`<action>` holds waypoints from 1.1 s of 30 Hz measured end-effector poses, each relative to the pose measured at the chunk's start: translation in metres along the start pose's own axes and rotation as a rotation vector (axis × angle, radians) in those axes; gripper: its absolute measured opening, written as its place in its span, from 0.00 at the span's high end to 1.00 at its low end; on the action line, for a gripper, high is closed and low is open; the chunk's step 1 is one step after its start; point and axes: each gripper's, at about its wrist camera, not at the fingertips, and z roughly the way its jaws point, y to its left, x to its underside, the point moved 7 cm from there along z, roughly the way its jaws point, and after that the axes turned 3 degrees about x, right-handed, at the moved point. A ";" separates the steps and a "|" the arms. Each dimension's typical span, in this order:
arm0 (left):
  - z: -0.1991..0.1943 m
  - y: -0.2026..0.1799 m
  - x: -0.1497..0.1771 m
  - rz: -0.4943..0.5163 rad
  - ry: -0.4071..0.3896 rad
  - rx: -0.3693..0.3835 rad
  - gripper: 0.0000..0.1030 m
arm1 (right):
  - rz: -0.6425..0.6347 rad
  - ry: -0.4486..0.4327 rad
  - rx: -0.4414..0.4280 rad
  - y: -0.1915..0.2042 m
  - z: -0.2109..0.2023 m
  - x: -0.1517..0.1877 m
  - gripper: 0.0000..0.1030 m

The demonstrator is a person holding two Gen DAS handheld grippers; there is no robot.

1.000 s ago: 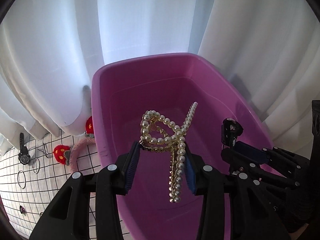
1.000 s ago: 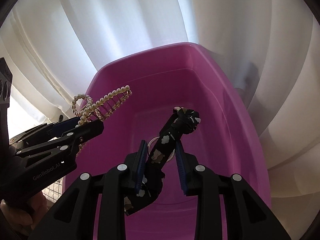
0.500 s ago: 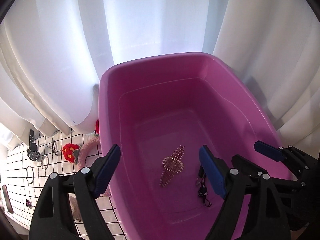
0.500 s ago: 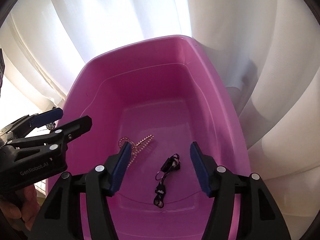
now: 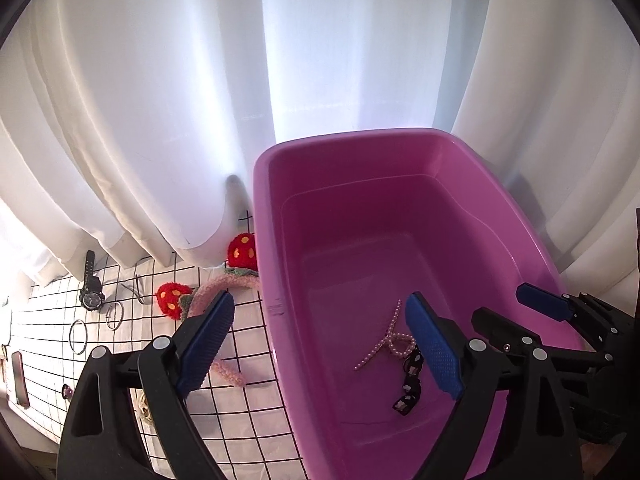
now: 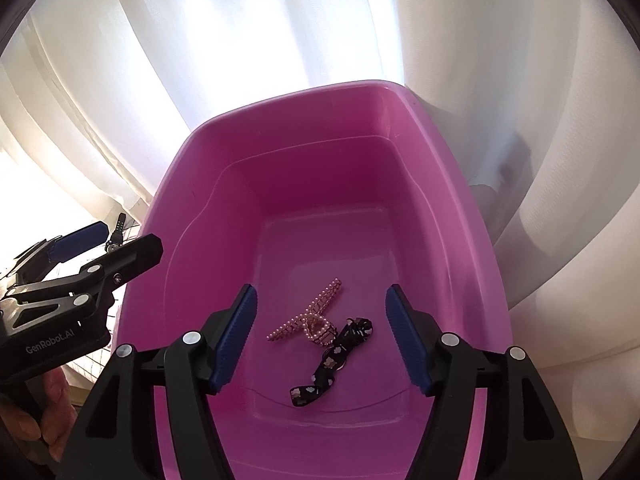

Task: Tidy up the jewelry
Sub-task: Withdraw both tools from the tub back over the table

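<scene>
Jewelry in bin: pearl hair claw (image 6: 308, 322) and black floral ribbon piece (image 6: 332, 360) lie touching each other on the floor of the pink bin (image 6: 180, 184).
Left tool (image 5: 316, 344): released; its jaws have just been opening and nothing sits between them. It straddles the bin's 9 o'clock wall, one pad over the surface and one over the bin.
Right tool (image 6: 320, 344): released; its jaws have just been opening too. Claw and ribbon lie far below the gap, free of the pads.
Step in hand: you have both drops made, judging by the two pieces lying loose; the task looks only partly done.
Still outside: at 9 o'clock of the bin, on the gridded surface (image 5: 248, 392), wait the black watch (image 5: 91, 295), the metal rings (image 5: 78, 336), two red strawberry pieces (image 5: 171, 299) on a fuzzy pink band, and small items at the far left, too small to name.
Next move: you would swing one tool toward 9 o'clock and come down on a single piece; the thin rings probably need a low, square approach.
Left view only: the surface and nearly all that waits on it.
Right view only: the whole claw and ribbon unobstructed, and a person's hand (image 6: 48, 424) under the left tool.
</scene>
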 end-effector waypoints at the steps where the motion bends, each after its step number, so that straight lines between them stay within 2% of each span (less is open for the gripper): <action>1: -0.004 0.005 0.000 -0.007 -0.011 -0.007 0.12 | -0.003 -0.001 -0.008 0.002 -0.001 -0.001 0.37; 6: -0.018 0.034 0.007 -0.060 -0.032 -0.036 0.09 | -0.010 -0.006 -0.038 0.018 -0.003 -0.004 0.34; 12: -0.036 0.085 0.024 -0.125 -0.035 -0.087 0.08 | -0.058 -0.045 -0.079 0.062 -0.002 -0.011 0.32; 16: -0.052 0.133 0.038 -0.182 -0.039 -0.111 0.08 | -0.084 -0.062 -0.109 0.102 -0.003 -0.013 0.31; 24: -0.082 0.236 0.069 -0.270 -0.046 -0.127 0.08 | -0.091 -0.082 -0.107 0.182 -0.004 0.001 0.31; 30: -0.097 0.313 0.111 -0.327 -0.038 -0.151 0.07 | -0.094 -0.094 -0.088 0.238 0.000 0.020 0.31; 33: -0.096 0.350 0.131 -0.337 -0.027 -0.181 0.06 | -0.093 -0.090 -0.078 0.264 0.006 0.033 0.26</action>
